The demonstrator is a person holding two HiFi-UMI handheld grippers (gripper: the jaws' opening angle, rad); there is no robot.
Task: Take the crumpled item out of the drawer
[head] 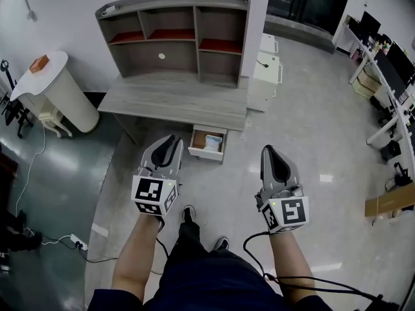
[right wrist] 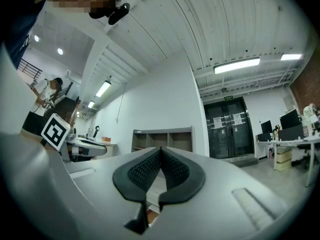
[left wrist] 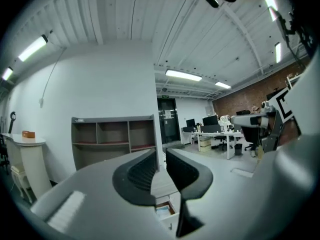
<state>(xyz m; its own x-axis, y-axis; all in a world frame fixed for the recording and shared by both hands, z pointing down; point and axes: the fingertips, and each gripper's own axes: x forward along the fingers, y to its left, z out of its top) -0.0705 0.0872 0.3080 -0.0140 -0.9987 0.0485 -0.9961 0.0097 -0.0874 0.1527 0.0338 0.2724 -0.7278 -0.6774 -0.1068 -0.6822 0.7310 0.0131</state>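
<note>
The drawer [head: 196, 149] under the grey desk [head: 175, 101] stands pulled out. A pale crumpled item [head: 213, 143] lies inside it. In the head view my left gripper [head: 172, 140] hovers just left of the drawer, short of it, with its jaws a narrow gap apart and nothing between them. My right gripper [head: 270, 150] hangs to the drawer's right over the floor, jaws closed tip to tip and empty. The left gripper view shows the left gripper [left wrist: 160, 152] with the drawer [left wrist: 169, 219] and the crumpled item [left wrist: 162, 210] below its jaws. The right gripper [right wrist: 160, 149] points at the desk.
A grey shelf hutch [head: 175, 37] stands on the desk. A white round table [head: 55, 86] is at the left, a white cabinet [head: 267, 76] right of the desk. A power strip and cable [head: 76, 241] lie on the floor. Office desks [head: 389, 89] line the right side.
</note>
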